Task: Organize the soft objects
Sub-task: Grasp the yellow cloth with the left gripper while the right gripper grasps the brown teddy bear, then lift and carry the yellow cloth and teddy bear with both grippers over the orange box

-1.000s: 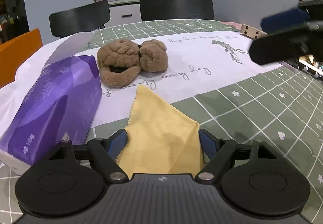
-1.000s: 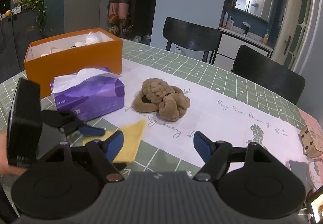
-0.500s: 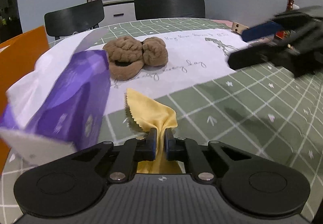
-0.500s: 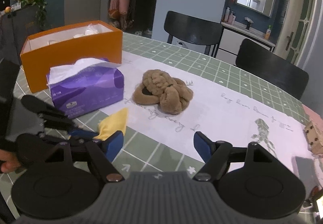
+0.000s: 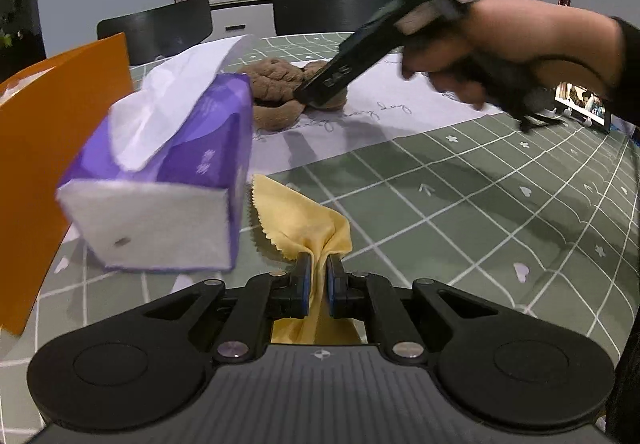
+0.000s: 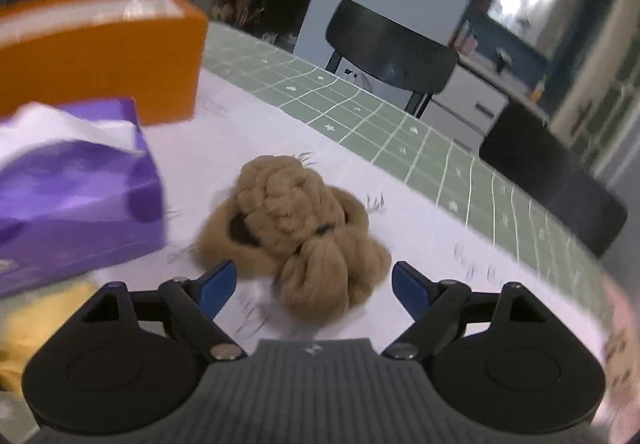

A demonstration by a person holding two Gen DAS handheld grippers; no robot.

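My left gripper [image 5: 318,284] is shut on a yellow cloth [image 5: 298,218] and holds it bunched, lifted a little off the green checked table [image 5: 500,204]. My right gripper [image 6: 314,284] is open, its fingers on either side of a brown plush toy [image 6: 300,228] that lies on the white runner [image 6: 420,228]. In the left wrist view the right gripper [image 5: 320,92] reaches down onto the plush [image 5: 276,84]. A purple tissue pack [image 5: 168,180] lies left of the cloth. The yellow cloth shows blurred at the lower left of the right wrist view [image 6: 44,316].
An orange box [image 6: 100,48] stands at the left behind the tissue pack [image 6: 72,196]; it shows in the left wrist view too [image 5: 40,148]. Black chairs [image 6: 392,48] stand at the far table edge. A phone [image 5: 582,108] stands at the right.
My left gripper has shut on the yellow cloth and lifted it, pulling it back. My right gripper has moved forward and down to straddle the plush toy.
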